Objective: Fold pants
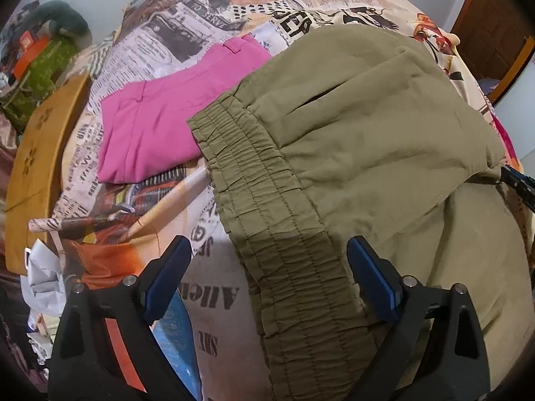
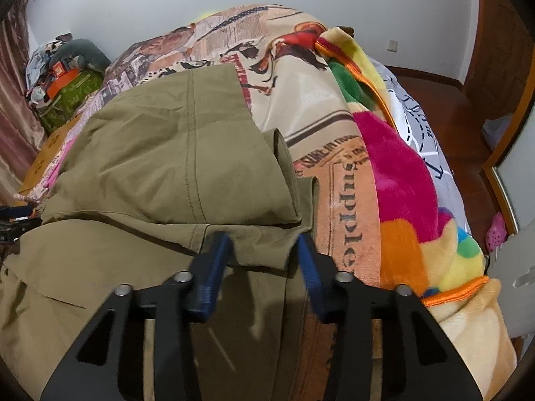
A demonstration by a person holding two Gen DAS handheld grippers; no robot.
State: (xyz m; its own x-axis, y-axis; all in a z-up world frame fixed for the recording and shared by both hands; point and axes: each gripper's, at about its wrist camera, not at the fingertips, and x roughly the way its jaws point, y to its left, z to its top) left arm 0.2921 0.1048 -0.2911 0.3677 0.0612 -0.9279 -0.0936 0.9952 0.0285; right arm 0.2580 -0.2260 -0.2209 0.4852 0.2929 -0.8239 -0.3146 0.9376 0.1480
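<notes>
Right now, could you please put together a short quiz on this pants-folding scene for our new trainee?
1. True or false: the pink garment lies on top of the olive pants.
2. Which part of the olive pants sits between the blue pads of the left gripper? A) a leg cuff B) the elastic waistband C) a pocket flap
3. What lies along the bedsheet on the far side of the right gripper from the pants?

Key: 1. False; the olive fabric overlaps the pink garment's edge. 2. B. 3. A multicoloured fleece blanket.
</notes>
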